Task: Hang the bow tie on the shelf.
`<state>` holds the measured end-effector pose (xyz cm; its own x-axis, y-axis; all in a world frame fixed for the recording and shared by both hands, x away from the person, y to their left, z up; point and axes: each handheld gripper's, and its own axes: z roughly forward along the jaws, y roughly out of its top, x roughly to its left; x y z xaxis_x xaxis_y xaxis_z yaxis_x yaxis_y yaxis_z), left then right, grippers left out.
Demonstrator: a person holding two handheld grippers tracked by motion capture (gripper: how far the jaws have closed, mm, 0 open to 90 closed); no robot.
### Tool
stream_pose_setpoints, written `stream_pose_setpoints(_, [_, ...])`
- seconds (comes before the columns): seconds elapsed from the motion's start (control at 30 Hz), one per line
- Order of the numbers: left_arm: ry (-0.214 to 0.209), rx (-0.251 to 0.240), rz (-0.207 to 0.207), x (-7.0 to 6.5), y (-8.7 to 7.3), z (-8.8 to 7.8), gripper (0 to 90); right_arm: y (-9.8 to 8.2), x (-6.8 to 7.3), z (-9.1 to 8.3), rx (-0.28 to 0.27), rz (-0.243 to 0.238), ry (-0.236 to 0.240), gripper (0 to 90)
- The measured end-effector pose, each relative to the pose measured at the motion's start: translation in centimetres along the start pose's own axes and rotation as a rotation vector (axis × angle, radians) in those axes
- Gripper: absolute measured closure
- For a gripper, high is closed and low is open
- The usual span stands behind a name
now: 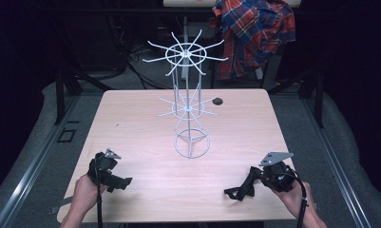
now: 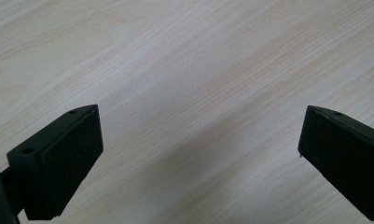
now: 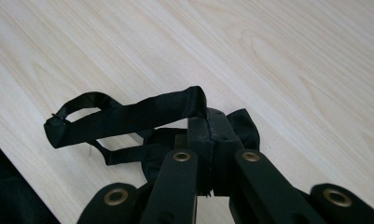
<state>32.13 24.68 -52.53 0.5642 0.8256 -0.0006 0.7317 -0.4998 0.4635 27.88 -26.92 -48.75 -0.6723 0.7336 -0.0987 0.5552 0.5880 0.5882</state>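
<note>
A light wooden square table (image 1: pixel 131 123) is seen with pale grain running across it. A white wire display rack (image 1: pixel 190 95), two tiers of curved hook arms on thin upright rods over a ring base, is stood upright near the table's middle, somewhat toward the far edge. A small dark round spot (image 1: pixel 218 100) is seen on the tabletop close to the far edge, just beside the rack's lower tier. A red, blue and white plaid shirt (image 1: pixel 252 33) is draped over something beyond the far right corner. Grey floor covering (image 1: pixel 335 142) is laid around the table, with dark metal stand legs (image 1: pixel 64 90) at the far left.
</note>
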Motion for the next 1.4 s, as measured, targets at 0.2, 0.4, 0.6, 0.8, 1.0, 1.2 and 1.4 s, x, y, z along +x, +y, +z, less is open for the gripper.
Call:
stream_pose_setpoints(0.2, [0.001, -0.005, 0.001, 0.0, 0.0, -0.1, 0.0, 0.3, 0.1, -0.3, -0.021, 0.014, -0.001, 90.0])
stream_pose_setpoints(0.4, [0.001, -0.007, 0.0, 0.0, 0.0, -0.1, 0.0, 0.8, 0.1, -0.7, -0.038, 0.025, 0.003, 90.0])
stream_pose_setpoints(0.6, [0.004, -0.005, 0.001, -0.1, 0.0, 0.0, 0.0, 1.1, 0.1, -0.9, -0.064, 0.043, -0.01, 90.0])
stream_pose_setpoints(0.8, [0.004, -0.008, 0.002, -0.1, 0.0, -0.1, 0.0, 1.5, -0.1, -1.2, -0.07, 0.046, -0.017, 90.0])
stream_pose_setpoints(1.0, [0.005, -0.006, 0.003, -0.2, 0.0, -0.1, 0.0, 2.1, -0.3, -1.5, -0.093, 0.052, -0.031, 90.0])
stream_pose_setpoints(1.2, [0.009, -0.01, 0.003, -0.2, 0.0, -0.1, 0.0, 2.5, -0.4, -1.5, -0.095, 0.051, -0.035, 90.0])
stream_pose_setpoints(1.4, [0.005, -0.014, 0.002, -0.2, 0.0, -0.1, 0.0, 3.3, -0.9, -1.4, -0.119, 0.064, -0.028, 90.0])
